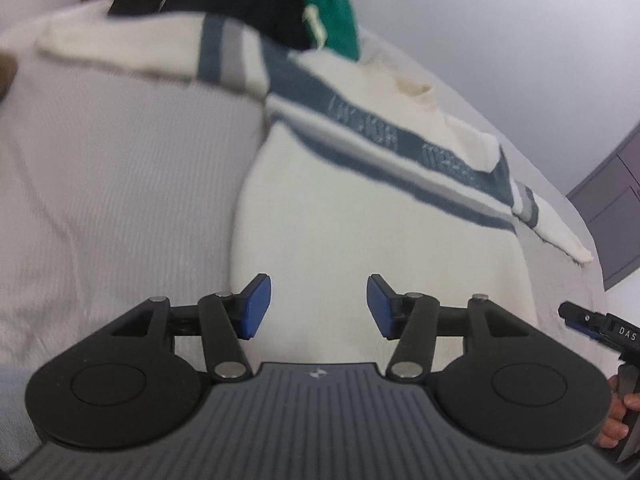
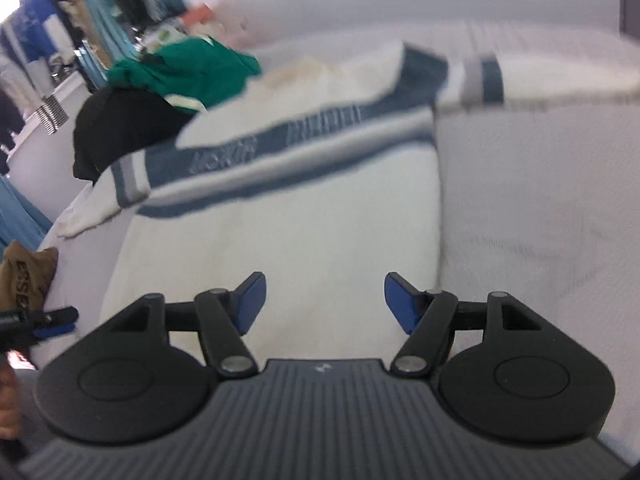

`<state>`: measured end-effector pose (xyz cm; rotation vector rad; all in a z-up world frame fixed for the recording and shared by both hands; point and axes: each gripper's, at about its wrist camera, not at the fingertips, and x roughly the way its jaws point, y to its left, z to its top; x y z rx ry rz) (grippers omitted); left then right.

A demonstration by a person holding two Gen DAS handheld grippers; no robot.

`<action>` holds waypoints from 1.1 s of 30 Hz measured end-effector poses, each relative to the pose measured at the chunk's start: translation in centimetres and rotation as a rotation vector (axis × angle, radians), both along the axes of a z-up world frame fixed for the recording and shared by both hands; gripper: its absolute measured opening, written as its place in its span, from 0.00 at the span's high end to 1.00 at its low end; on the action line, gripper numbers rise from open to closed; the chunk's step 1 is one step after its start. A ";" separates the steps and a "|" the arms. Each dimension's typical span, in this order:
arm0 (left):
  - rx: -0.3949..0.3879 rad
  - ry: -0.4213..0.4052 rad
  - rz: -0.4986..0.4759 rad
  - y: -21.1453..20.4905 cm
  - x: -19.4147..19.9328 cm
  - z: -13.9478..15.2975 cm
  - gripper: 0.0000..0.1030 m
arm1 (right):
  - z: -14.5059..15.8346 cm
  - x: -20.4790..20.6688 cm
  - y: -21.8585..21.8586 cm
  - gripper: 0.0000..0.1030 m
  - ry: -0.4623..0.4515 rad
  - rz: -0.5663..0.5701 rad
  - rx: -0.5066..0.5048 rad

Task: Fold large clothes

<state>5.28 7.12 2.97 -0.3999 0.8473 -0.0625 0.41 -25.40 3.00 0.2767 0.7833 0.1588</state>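
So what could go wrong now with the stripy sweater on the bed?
1. The cream sweater lies flat with both sleeves still spread out, and the left tool and right tool are open and holding nothing, so a grab at one layer might drag the body crooked.
2. The black garment and green garment lie against its far sleeve and could snag during the sleeve fold.

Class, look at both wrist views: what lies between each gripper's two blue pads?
Nothing is held: only the cream sweater shows behind the open left gripper and right gripper, in each own wrist view.
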 end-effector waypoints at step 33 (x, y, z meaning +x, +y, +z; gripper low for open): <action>0.174 -0.237 -0.012 -7.2 5.0 -3.4 0.16 | 0.8 6.2 -8.3 0.34 -0.214 -0.247 0.017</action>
